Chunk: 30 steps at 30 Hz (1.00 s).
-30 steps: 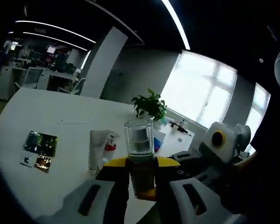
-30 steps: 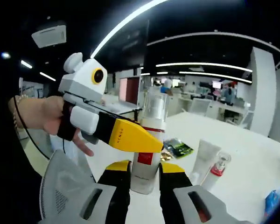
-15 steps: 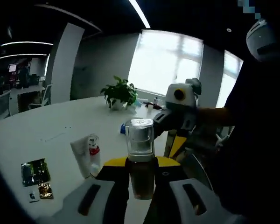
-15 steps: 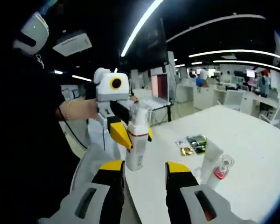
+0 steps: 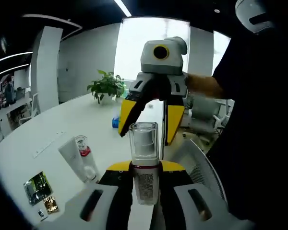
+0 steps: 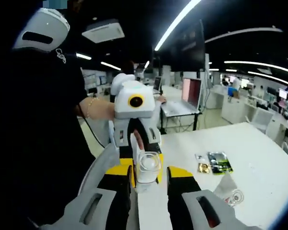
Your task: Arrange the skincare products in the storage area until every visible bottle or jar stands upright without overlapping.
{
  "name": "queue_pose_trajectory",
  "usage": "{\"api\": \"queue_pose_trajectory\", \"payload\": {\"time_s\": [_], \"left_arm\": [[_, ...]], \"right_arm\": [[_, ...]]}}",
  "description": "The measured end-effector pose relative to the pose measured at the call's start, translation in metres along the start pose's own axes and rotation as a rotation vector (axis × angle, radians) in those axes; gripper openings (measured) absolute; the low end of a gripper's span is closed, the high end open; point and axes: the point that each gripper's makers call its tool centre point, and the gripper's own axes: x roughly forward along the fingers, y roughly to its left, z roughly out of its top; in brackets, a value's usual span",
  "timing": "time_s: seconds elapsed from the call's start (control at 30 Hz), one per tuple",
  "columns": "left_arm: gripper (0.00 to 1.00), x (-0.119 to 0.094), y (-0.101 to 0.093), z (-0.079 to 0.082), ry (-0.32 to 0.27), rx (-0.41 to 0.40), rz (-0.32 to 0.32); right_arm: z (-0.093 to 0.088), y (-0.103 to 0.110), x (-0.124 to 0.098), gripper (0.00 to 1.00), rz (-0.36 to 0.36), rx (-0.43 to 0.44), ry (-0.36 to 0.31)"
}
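The left tool (image 5: pixel 145 173) is clamped on the pump bottle (image 5: pixel 144 163), which stands upright between its jaws over the near edge of the white worktop (image 5: pixel 48 148). Facing it from just beyond the bottle, the right tool (image 5: pixel 151 122) hangs with its yellow jaws spread wide, one to each side of the bottle's clear cap and not touching it. Left of the bottle on the worktop lie a white tube (image 5: pixel 72 158) and a small red-collared bottle (image 5: pixel 85 153) touching each other, with two foil sachets (image 5: pixel 41 189) nearer the edge. Well beyond the bottle stand a blue item (image 5: pixel 116 122) and a potted plant (image 5: pixel 105 86). In the right gripper view the right tool (image 6: pixel 148 178) brackets the bottle (image 6: pixel 148 168), with the left tool (image 6: pixel 134 139) and a hand directly behind it; the sachets (image 6: pixel 213 163) lie right of the bottle, as do the tube (image 6: pixel 225 182) and small bottle (image 6: pixel 235 197), and a laptop (image 6: pixel 180 100) sits beyond. Against half a second ago, the right tool now stands closer to the bottle, its jaws alongside the cap.
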Motion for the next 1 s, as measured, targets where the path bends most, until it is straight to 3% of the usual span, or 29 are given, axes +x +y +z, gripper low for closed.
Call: {"api": "queue_pose_trajectory", "payload": {"time_s": [0.43,0.67,0.77,0.87,1.0], "left_arm": [[0.14,0.006,-0.008,-0.014,0.045,0.026,-0.039],[0.16,0.011,-0.008,-0.017,0.016,0.017,-0.046],[0.21,0.017,-0.004,-0.021,-0.007,-0.025,-0.032],[0.32,0.025,-0.002,-0.034,0.016,-0.026,-0.012],[0.35,0.032,-0.003,-0.050,0.043,-0.065,-0.001]], "right_arm": [[-0.014,0.011,0.004,0.11,0.060,-0.011,0.080],[-0.018,0.014,0.001,0.09,0.066,-0.032,0.093],[-0.023,0.014,0.003,0.08,0.059,-0.050,0.118],[-0.030,0.009,0.002,0.08,0.053,-0.053,0.140],[-0.043,0.001,0.002,0.08,0.042,-0.061,0.189]]}}
